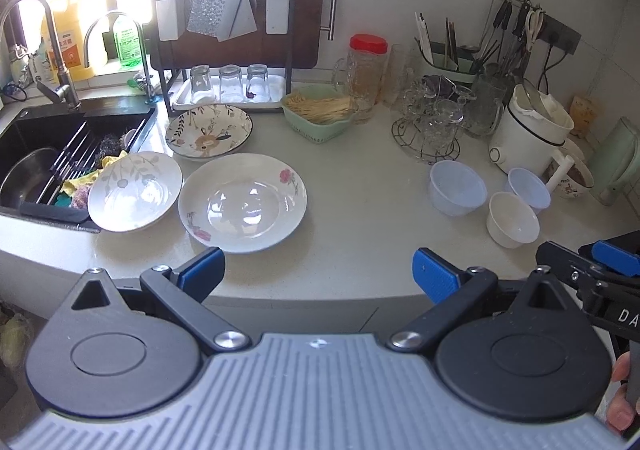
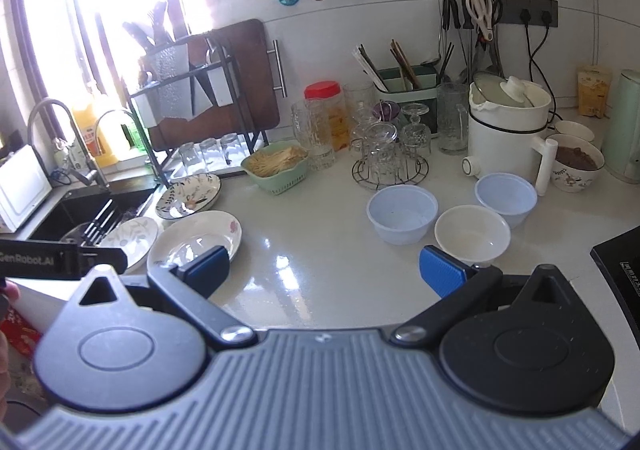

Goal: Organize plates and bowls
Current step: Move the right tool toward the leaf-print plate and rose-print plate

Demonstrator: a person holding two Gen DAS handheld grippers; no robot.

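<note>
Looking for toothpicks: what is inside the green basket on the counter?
The green basket holds a heap of thin pale sticks, like toothpicks. Anything beneath the heap is covered.

Pretty clearly somebody's home kitchen, and a lived-in one. Far left there's a black sink (image 1: 76,153) with a curved faucet (image 1: 44,45) under a bright window, dish soap bottles (image 1: 128,39) on the sill. Behind it a drying rack (image 1: 224,33) holds a cutting board and upturned glasses (image 1: 230,83). The pale table (image 1: 360,201) has flowered plates (image 1: 242,201) and small bowls (image 1: 512,223) laid out, plus a chopstick holder (image 2: 404,79), scissors (image 2: 482,11) hanging on the tiled wall, and a white electric pot (image 2: 508,129) at the right.
</note>
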